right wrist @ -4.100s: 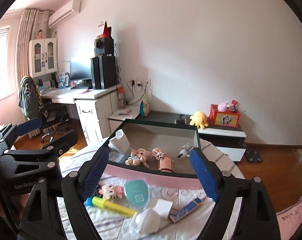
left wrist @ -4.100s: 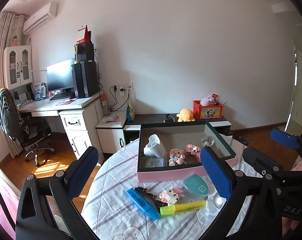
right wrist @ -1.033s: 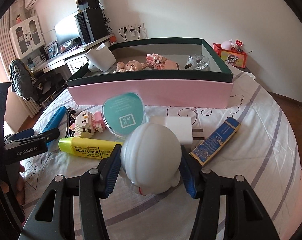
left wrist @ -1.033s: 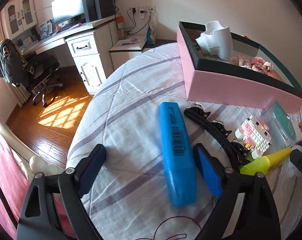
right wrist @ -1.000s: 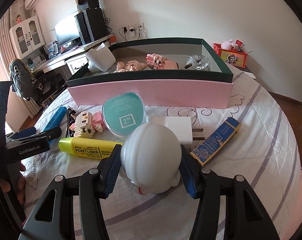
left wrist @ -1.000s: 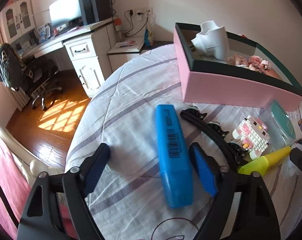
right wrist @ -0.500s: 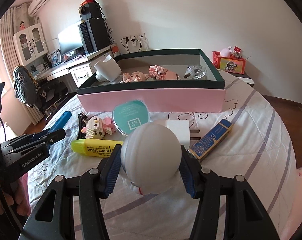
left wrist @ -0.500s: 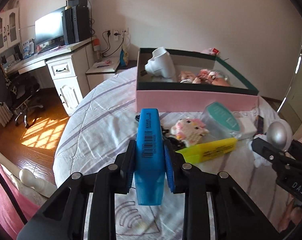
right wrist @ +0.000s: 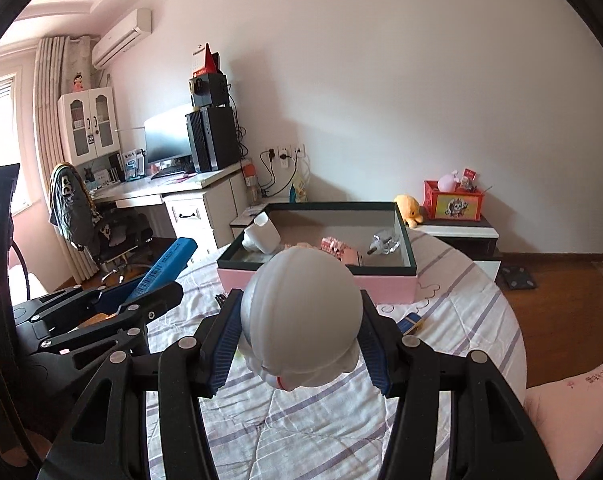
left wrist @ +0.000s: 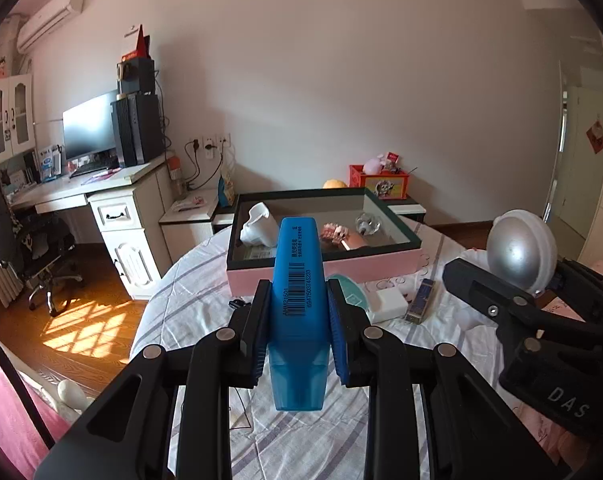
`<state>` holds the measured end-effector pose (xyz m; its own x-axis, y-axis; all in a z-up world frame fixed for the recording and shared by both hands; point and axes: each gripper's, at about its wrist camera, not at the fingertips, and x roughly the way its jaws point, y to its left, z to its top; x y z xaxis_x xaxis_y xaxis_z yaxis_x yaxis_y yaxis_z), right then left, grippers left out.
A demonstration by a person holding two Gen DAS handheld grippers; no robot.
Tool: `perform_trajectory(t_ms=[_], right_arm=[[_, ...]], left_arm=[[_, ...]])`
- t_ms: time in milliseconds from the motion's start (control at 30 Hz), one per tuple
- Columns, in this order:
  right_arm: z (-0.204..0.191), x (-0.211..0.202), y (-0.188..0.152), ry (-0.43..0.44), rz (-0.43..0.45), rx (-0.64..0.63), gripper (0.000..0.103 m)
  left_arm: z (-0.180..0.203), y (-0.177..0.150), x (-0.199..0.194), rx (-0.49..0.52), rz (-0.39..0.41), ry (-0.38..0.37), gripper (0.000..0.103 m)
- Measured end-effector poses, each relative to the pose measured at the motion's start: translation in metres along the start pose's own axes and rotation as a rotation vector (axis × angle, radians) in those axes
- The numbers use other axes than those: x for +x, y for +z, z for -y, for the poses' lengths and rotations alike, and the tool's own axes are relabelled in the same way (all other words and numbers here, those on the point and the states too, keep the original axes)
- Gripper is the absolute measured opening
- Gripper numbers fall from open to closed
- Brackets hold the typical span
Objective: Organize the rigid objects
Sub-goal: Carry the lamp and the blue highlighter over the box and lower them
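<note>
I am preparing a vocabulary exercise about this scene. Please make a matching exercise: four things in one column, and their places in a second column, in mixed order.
Things:
1. blue highlighter
2. white round object
3. white cup
4. white charger

Places:
A. inside the pink box
B. in the right gripper
C. on the bedsheet
D. in the left gripper

Pairs: 1-D, 2-B, 3-A, 4-C

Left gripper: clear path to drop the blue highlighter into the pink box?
Probably yes. The left gripper holds the blue highlighter above the bed; the pink box lies ahead, top open, with nothing between.
</note>
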<state>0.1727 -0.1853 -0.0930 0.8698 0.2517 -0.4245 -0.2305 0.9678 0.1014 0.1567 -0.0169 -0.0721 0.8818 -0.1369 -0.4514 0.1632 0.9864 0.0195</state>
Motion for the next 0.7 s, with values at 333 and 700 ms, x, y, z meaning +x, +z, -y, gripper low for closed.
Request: perform_trajectory(t_ms=[333, 700], right_arm=[[-0.017, -0.033, 0.012, -0.019, 0.086, -0.041, 0.056], [-0.015, -0.025, 0.017, -0.032, 0.088, -0.046, 0.056]], left_arm=[[0.009, 0.012, -0.033, -0.003, 0.104, 0.023, 0.026], [0.013, 0.013, -0.023, 0.015, 0.094, 0.024, 0.027]])
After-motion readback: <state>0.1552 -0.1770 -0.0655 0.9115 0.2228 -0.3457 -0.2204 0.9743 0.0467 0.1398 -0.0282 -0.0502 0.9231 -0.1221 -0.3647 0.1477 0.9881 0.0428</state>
